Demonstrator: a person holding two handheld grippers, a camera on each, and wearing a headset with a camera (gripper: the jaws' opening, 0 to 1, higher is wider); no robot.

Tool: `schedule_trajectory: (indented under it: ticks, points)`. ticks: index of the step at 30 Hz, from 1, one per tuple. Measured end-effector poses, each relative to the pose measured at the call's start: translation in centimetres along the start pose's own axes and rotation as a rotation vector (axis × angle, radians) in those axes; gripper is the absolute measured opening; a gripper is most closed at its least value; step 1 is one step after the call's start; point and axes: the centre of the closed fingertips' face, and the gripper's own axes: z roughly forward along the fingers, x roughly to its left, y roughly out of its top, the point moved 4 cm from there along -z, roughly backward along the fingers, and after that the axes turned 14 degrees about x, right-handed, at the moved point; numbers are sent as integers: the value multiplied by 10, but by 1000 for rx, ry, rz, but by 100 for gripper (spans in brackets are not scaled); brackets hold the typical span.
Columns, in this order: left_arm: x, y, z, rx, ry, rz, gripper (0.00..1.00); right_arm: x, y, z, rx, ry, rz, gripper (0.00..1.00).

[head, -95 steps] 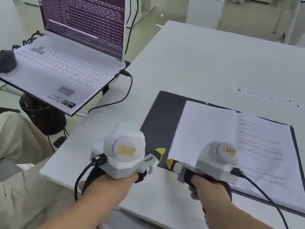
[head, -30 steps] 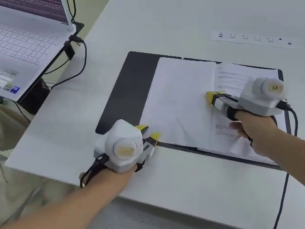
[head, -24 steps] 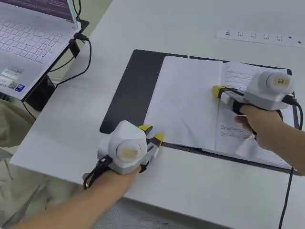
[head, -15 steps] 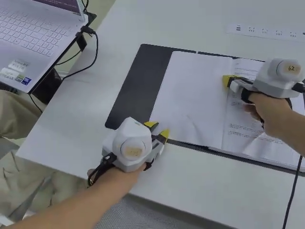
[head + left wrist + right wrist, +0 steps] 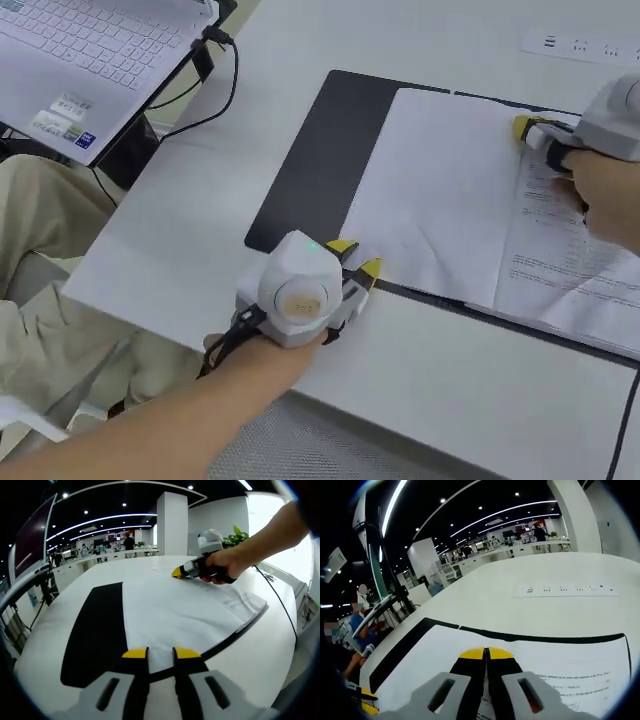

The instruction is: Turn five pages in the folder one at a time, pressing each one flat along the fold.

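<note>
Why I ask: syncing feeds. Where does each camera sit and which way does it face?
Head view: on the person's head, looking down at the folder; both arms, left gripper, right gripper show.
Left gripper view: on the left gripper, facing across the blank page toward the right gripper; own jaws.
Right gripper view: on the right gripper, facing the power strip; own jaws.
Shared: the folder.
</note>
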Motion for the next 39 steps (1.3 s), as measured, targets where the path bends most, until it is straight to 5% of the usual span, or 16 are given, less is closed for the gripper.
schedule_trajectory:
  ticks: [6, 15, 31, 34, 39]
  points:
    - [0, 0, -1, -1, 0, -3, 17, -22, 10, 16, -4, -35, 5, 0]
    - [0, 0, -1, -2, 1, -9, 17, -22, -3, 14, 4, -9, 67, 0]
    - [0, 0, -1, -9, 0, -12, 17, 0, -35, -11, 36, 42, 82, 0]
    - [0, 0, -1, -10, -1, -15, 17, 29, -48, -39, 39, 49, 48, 0]
    - [0, 0, -1, -10, -1, -25, 17, 47, -57, -60, 53, 57, 36, 0]
